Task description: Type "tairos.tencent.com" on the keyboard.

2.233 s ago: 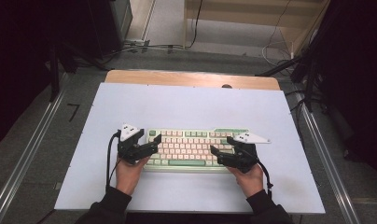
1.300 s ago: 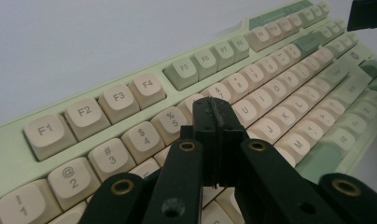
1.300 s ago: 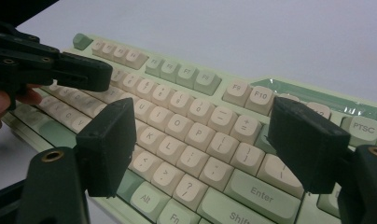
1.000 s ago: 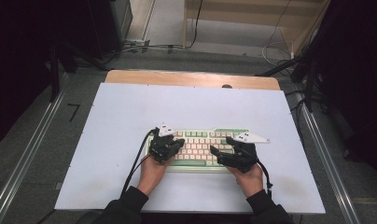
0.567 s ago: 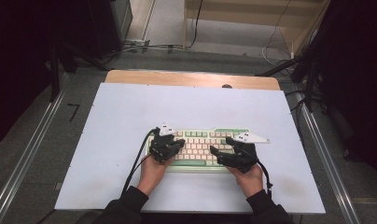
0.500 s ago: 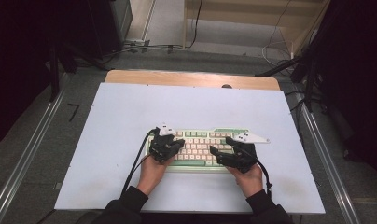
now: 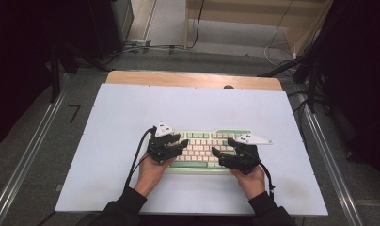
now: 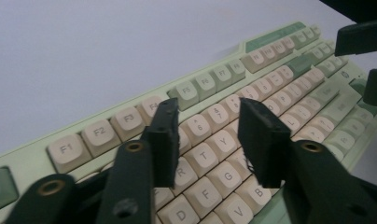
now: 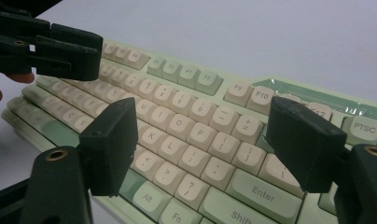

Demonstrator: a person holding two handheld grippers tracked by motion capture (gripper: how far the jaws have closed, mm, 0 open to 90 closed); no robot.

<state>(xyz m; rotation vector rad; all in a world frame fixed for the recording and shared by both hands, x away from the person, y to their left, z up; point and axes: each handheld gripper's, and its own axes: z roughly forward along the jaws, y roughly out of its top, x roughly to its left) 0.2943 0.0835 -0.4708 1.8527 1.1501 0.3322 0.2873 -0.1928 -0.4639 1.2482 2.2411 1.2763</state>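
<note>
Two grippers were held over a pale green keyboard (image 7: 204,148) that lay on the near half of the white table (image 7: 131,113), its long axis run across the table from left to right and its function row turned away from the person. In the left gripper view the keyboard (image 8: 280,79) ran off slantwise toward the upper right; in the right gripper view the keyboard (image 9: 191,116) stretched toward the upper left.

The left gripper (image 7: 178,141) was placed over the left part of the keys, its jaws parted by a moderate gap above the number and letter rows in the left gripper view (image 8: 210,135), with nothing between them. The right gripper (image 7: 218,157) was set at the right part, its jaws spread wide over the keys near Enter in the right gripper view (image 9: 200,144), likewise with nothing gripped.

Whether either gripper's tips pressed on a key could not be told. The keyboard's near edge was covered by the grippers and hands in the high view, and its left end was cut off in the left gripper view.

Compared with the picture from 2.2 s earlier, the left gripper was found shifted rightward from the keyboard's left end to over the keys; the right gripper and the keyboard were seen unchanged in place.
</note>
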